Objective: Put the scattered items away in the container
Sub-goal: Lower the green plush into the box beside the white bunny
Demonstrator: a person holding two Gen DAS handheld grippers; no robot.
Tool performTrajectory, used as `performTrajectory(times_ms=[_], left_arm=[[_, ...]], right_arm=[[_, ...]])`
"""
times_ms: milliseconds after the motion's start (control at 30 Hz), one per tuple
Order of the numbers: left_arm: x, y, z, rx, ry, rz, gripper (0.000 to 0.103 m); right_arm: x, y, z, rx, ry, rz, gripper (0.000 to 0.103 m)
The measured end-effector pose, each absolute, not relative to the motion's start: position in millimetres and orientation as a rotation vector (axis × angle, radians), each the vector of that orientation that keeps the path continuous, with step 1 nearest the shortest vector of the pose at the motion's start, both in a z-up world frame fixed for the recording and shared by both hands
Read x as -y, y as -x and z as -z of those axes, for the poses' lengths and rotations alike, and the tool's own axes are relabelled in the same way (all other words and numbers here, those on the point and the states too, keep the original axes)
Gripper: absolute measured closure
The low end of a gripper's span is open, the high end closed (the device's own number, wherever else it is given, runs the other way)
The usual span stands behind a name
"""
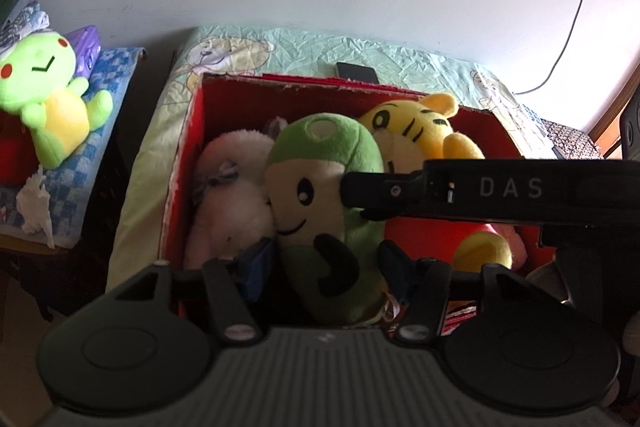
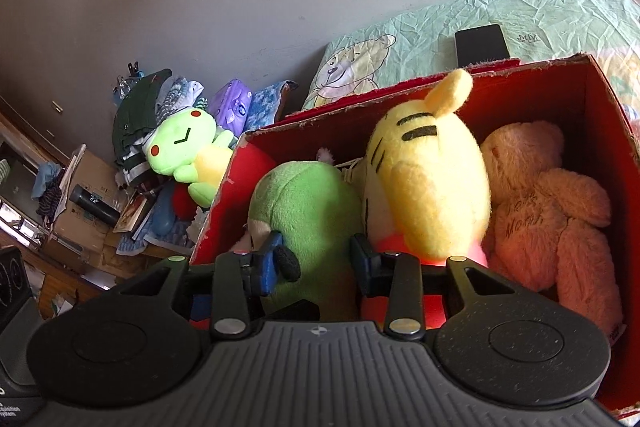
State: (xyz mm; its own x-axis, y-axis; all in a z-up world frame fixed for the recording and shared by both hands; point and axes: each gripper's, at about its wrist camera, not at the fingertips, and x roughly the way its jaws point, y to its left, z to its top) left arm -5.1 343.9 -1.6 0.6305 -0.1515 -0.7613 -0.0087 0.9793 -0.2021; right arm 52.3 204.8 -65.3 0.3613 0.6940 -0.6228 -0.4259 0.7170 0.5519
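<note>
Plush toys fill the red box (image 1: 188,147) on the bed (image 1: 344,47): a white plush (image 1: 232,195), a green plush (image 1: 320,195), a yellow tiger (image 2: 428,179) and a pink bear (image 2: 552,203). Left gripper (image 1: 324,263) has its jaws on either side of the green plush, seemingly clenched on it. Right gripper (image 2: 316,259) straddles the same toy from behind; whether it grips, I cannot tell. A lime frog plush (image 1: 52,95) sits outside on a side worktop (image 1: 100,115).

Soft daylight, fisheye-bent edges, mild blur
</note>
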Motion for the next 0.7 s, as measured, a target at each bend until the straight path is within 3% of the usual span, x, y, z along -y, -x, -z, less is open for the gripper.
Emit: performTrajectory(times_ms=[700], left_arm=[[-333.0, 2.0, 9.3, -0.978, 0.154, -0.016, 0.034]], right_arm=[[-200.9, -43.7, 69.2, -0.959, -0.298, -0.751, 0.059]])
